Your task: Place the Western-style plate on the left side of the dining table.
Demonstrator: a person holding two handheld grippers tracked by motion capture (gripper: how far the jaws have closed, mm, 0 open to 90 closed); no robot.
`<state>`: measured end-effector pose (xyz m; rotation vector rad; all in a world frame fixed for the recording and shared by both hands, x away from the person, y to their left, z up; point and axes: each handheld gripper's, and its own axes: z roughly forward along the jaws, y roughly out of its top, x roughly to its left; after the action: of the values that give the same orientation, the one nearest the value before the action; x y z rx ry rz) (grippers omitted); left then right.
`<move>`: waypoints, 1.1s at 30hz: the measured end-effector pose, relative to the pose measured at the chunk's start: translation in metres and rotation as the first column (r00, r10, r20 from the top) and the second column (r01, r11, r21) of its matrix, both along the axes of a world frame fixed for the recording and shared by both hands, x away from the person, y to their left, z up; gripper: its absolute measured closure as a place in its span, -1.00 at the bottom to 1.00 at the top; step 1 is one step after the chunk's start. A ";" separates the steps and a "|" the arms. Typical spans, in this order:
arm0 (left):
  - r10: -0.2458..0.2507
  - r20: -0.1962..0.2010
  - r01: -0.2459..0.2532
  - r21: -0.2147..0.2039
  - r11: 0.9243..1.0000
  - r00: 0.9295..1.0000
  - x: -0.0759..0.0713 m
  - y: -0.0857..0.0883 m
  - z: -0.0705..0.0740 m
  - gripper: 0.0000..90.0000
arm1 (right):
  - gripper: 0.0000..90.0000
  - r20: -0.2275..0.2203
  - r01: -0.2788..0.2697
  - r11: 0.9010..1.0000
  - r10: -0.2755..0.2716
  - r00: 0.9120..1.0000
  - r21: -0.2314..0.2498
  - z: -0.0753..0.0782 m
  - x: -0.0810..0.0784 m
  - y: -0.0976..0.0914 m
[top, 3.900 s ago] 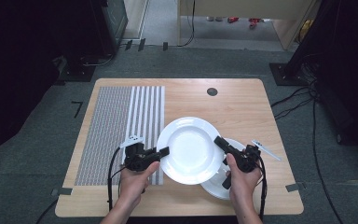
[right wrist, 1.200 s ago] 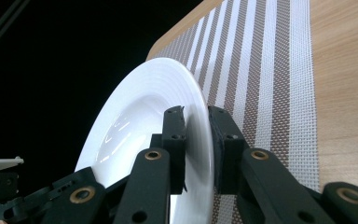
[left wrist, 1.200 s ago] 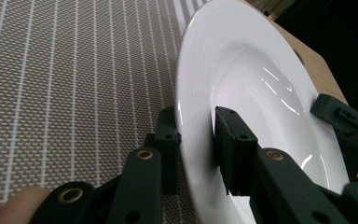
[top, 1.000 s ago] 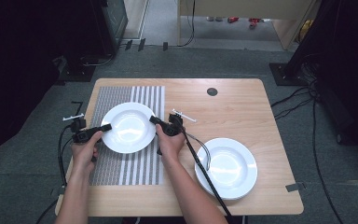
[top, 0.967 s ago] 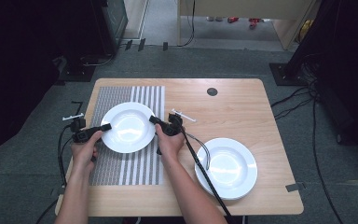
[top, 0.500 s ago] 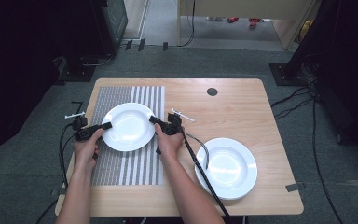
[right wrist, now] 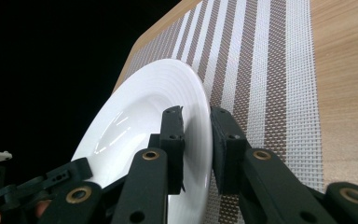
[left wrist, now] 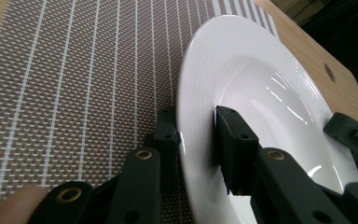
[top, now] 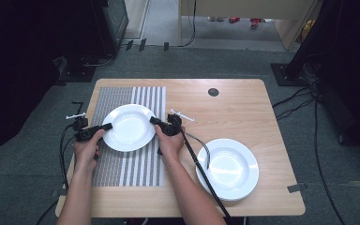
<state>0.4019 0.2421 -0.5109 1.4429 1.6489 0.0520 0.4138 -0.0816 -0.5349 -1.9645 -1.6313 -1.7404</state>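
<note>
Plate (top: pixel 129 127) hangs between my two grippers in the high view, over the striped mat (top: pixel 130 166). Left gripper view: jaws nearly shut, pinching its rim (left wrist: pixel 193 140). Right gripper view: same grip on the opposite rim (right wrist: pixel 200 140). I judge it stiff, glossy, slippery, breakable; hold rims firmly.

1. No words, numbers, labels or signs can be read anywhere.
2. The plate (top: pixel 129 127) is plain white, with no writing.
3. The mat (top: pixel 131 164) has only stripes.
4. The table (top: pixel 243 112) has no writing on it.
</note>
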 end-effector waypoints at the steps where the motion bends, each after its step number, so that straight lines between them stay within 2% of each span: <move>1: 0.000 0.000 0.000 0.000 1.000 1.000 0.000 0.000 0.000 0.59 | 0.73 0.002 -0.002 1.000 0.002 1.000 -0.006 0.000 0.000 0.000; 5: 0.003 0.001 -0.003 0.003 1.000 1.000 0.000 0.000 0.001 0.52 | 0.70 0.008 -0.010 1.000 0.011 1.000 -0.024 0.001 0.000 0.000; 6: 0.013 0.009 -0.013 -0.005 1.000 1.000 -0.001 0.001 0.004 0.49 | 0.60 0.011 -0.014 0.999 0.014 1.000 -0.049 0.002 0.000 0.001; 7: 0.013 0.009 -0.013 -0.005 1.000 1.000 -0.001 0.001 0.004 0.45 | 0.60 0.011 -0.014 0.999 0.014 1.000 -0.049 0.002 0.000 0.001; 8: 0.036 0.026 -0.036 0.001 0.999 0.999 -0.002 0.003 0.008 0.40 | 0.44 0.017 0.010 0.997 -0.009 1.000 -0.081 0.005 0.000 -0.002; 12: 0.053 0.042 -0.053 -0.003 0.999 0.998 -0.004 0.006 0.013 0.28 | 0.35 0.033 0.042 0.997 -0.040 0.999 -0.064 0.011 -0.001 -0.007; 13: 0.053 0.045 -0.053 -0.001 0.999 0.998 -0.004 0.006 0.013 0.21 | 0.29 0.051 0.044 0.995 -0.039 0.998 -0.092 0.015 -0.001 -0.008; 15: 0.059 0.048 -0.059 0.000 0.998 0.997 -0.004 0.007 0.015 0.12 | 0.21 0.065 0.038 0.992 -0.030 0.997 -0.116 0.018 -0.003 -0.007; 18: 0.054 0.062 -0.054 0.001 0.999 0.997 -0.006 0.006 0.019 0.09 | 0.09 0.070 0.017 0.995 -0.010 0.998 -0.100 0.024 -0.004 -0.008; 21: 0.046 0.082 -0.048 0.015 0.999 0.996 -0.009 0.005 0.025 0.07 | -0.02 0.096 0.024 0.988 -0.010 0.995 -0.150 0.031 -0.006 -0.011; 25: 0.034 0.105 -0.036 0.022 0.999 0.994 -0.013 0.001 0.032 -0.02 | -0.16 0.115 0.003 0.984 0.018 0.993 -0.180 0.041 -0.010 -0.017; 27: 0.028 0.107 -0.031 0.025 0.999 0.994 -0.014 0.000 0.034 -0.13 | -0.24 0.130 -0.010 0.981 0.036 0.991 -0.193 0.046 -0.012 -0.021; 29: 0.017 0.095 -0.022 0.058 0.998 0.995 -0.016 -0.004 0.038 -0.26 | -0.25 0.138 -0.030 0.968 0.066 0.988 -0.250 0.051 -0.015 -0.025; 31: 0.021 0.086 -0.028 0.077 0.997 0.996 -0.018 -0.005 0.040 -0.38 | -0.28 0.147 -0.033 0.965 0.073 0.986 -0.259 0.054 -0.017 -0.031; 33: 0.029 0.086 -0.036 0.090 0.995 0.996 -0.021 -0.005 0.043 -0.45 | -0.29 0.149 -0.043 0.969 0.081 0.986 -0.245 0.057 -0.021 -0.038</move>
<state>0.3811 0.2366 -0.4682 1.4626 1.6188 0.2071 0.3930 -0.1195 -0.4783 -1.8847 -2.0211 -1.7910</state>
